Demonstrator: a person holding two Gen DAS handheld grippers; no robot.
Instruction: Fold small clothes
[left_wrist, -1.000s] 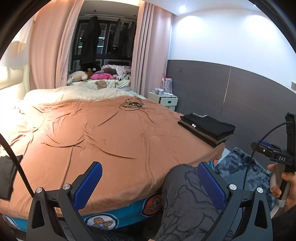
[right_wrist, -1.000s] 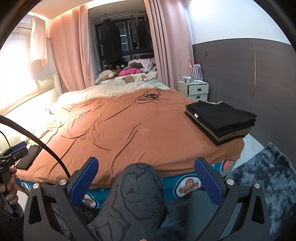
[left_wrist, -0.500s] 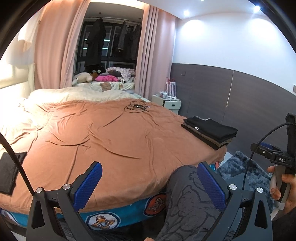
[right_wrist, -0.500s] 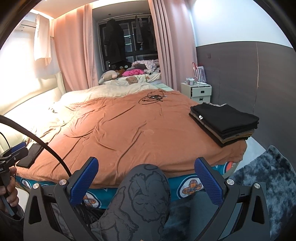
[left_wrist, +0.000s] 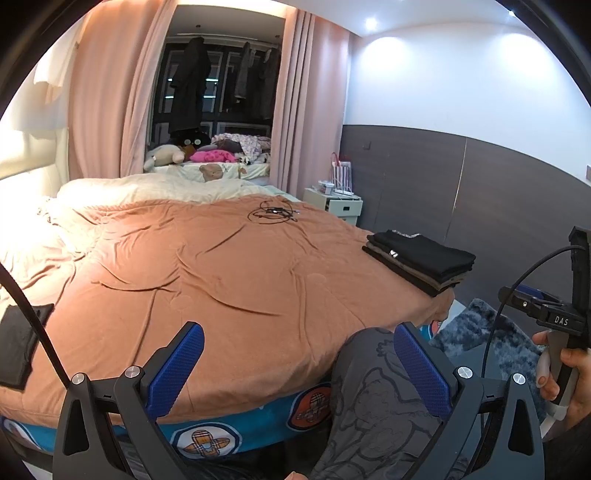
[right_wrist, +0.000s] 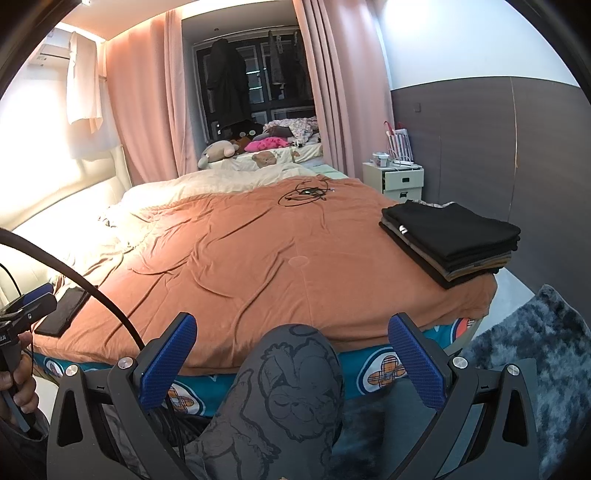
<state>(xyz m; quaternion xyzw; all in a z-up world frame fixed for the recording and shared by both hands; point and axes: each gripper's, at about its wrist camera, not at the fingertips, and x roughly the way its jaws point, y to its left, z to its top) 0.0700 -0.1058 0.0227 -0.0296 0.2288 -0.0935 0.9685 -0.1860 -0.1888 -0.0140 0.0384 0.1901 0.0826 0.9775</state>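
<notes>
A stack of folded dark clothes lies on the right corner of the bed with the orange cover. My left gripper is open and holds nothing, hanging off the bed's near edge. My right gripper is open too, also short of the bed. Between each gripper's blue pads shows the person's knee in grey printed trousers. A hand holds the other gripper's handle at each view's edge.
A flat black item lies on the bed's left side. A tangle of black cable rests near the far end. A white nightstand stands by the dark wall. A blue shaggy rug covers the floor at right.
Both grippers have tilted upward a little, so the bed and the stack sit lower in view. Both stay open and nothing was picked up.
</notes>
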